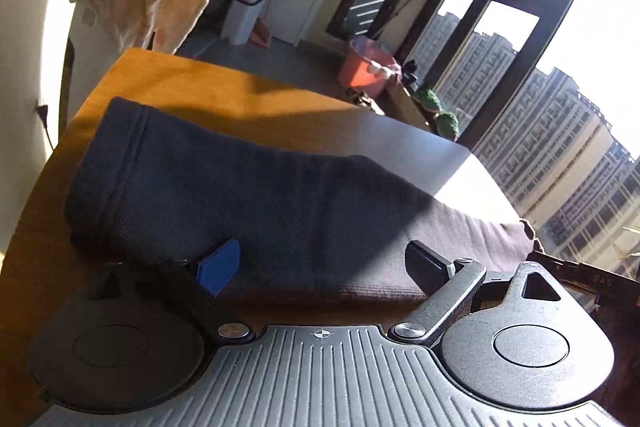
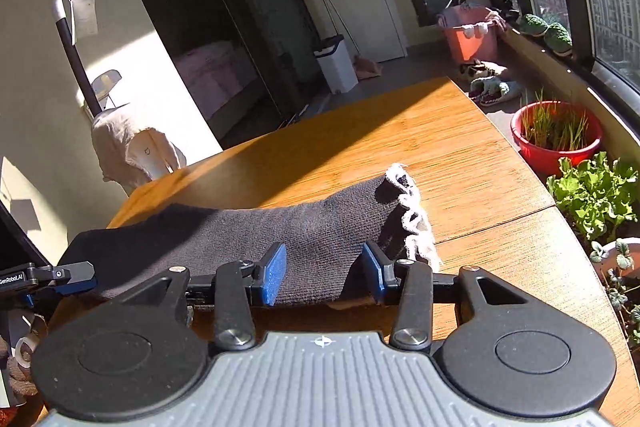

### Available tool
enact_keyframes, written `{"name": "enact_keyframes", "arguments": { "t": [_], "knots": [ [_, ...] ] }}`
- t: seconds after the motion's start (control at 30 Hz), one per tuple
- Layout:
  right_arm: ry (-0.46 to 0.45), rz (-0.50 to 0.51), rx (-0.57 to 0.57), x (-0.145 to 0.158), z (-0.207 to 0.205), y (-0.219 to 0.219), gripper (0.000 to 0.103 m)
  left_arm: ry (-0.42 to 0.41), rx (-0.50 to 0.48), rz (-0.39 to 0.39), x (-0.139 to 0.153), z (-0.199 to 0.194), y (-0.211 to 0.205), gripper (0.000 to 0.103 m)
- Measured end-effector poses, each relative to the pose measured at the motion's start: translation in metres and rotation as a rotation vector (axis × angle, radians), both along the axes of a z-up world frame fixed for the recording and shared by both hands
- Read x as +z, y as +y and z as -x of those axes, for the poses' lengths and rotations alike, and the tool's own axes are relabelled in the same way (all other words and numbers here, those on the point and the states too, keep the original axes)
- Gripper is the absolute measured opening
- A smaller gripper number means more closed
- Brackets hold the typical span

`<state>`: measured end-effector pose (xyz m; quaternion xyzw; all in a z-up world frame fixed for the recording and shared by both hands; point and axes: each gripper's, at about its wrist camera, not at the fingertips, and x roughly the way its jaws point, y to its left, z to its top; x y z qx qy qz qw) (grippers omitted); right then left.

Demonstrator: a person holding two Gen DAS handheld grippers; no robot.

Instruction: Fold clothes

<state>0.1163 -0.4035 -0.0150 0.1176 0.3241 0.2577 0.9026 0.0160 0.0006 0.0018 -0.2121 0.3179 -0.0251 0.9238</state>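
A dark garment [image 1: 248,199] lies folded into a long strip on the wooden surface [image 1: 168,83], running from the far left toward the near right in the left wrist view. Its hemmed end sits at the far left; the other end reaches the near right edge of the surface. Sunlight falls on the surface's right part and shadow covers most of the cloth.

The left tool [image 1: 324,267] is at the near edge of the garment, released: its blue-padded finger and its black finger stand wide apart, with the cloth lying between and beyond them. Nothing is pinched.

In the right wrist view the same garment [image 2: 248,239] stretches across the surface [image 2: 460,163] from left to right, with a white knitted trim [image 2: 412,215] at its right end. The right tool [image 2: 324,275] is also released: its two blue pads flank the near edge of the cloth with a clear gap between them, and the fabric sits in that gap. Whether the pads touch the cloth cannot be told. The tip of the left tool [image 2: 68,275] shows at the left, beside the garment's left end.

Beyond the surface, a pale cloth [image 2: 132,147] is draped over something by the wall. To the right, near the window, stand a red pot [image 2: 556,147] with grass shoots and a leafy plant [image 2: 592,195].
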Motion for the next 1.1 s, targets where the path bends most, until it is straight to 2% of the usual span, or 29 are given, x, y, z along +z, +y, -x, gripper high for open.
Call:
{"name": "enact_keyframes", "arguments": {
  "t": [0.23,0.43,0.53,0.63,0.73,0.77,0.83,0.9,1.0,1.1],
  "knots": [
    [-0.070,0.076,-0.025,-0.003,-0.018,0.026,0.043,-0.012,0.042,0.000,-0.002,-0.032,0.011,0.098],
    [-0.080,0.108,-0.086,-0.003,-0.009,0.025,0.048,0.025,0.086,-0.132,0.005,-0.048,-0.014,0.099],
    [-0.096,0.085,-0.141,-0.003,-0.002,0.018,0.048,-0.011,0.061,-0.115,0.016,-0.038,-0.038,0.099],
    [-0.104,0.047,-0.242,-0.003,0.002,0.005,0.049,-0.066,-0.022,-0.118,0.026,-0.033,-0.074,0.099],
    [-0.048,0.002,-0.292,-0.007,-0.003,-0.007,0.066,-0.075,-0.130,-0.125,0.024,-0.039,-0.116,0.099],
    [-0.032,-0.012,-0.300,-0.008,-0.004,-0.010,0.067,-0.068,-0.142,-0.146,0.021,-0.042,-0.128,0.099],
    [-0.011,-0.018,-0.300,-0.010,-0.006,-0.013,0.067,-0.046,-0.153,-0.204,0.010,-0.050,-0.151,0.099],
    [-0.005,-0.018,-0.291,-0.011,-0.006,-0.013,0.067,-0.016,-0.143,-0.229,-0.001,-0.056,-0.162,0.099],
    [-0.003,-0.020,-0.272,-0.012,-0.007,-0.011,0.068,-0.033,-0.143,-0.290,-0.009,-0.054,-0.172,0.103],
    [-0.001,-0.019,-0.242,-0.012,-0.010,-0.007,0.068,-0.035,-0.144,-0.282,-0.009,-0.054,-0.172,0.103]
  ]
}}
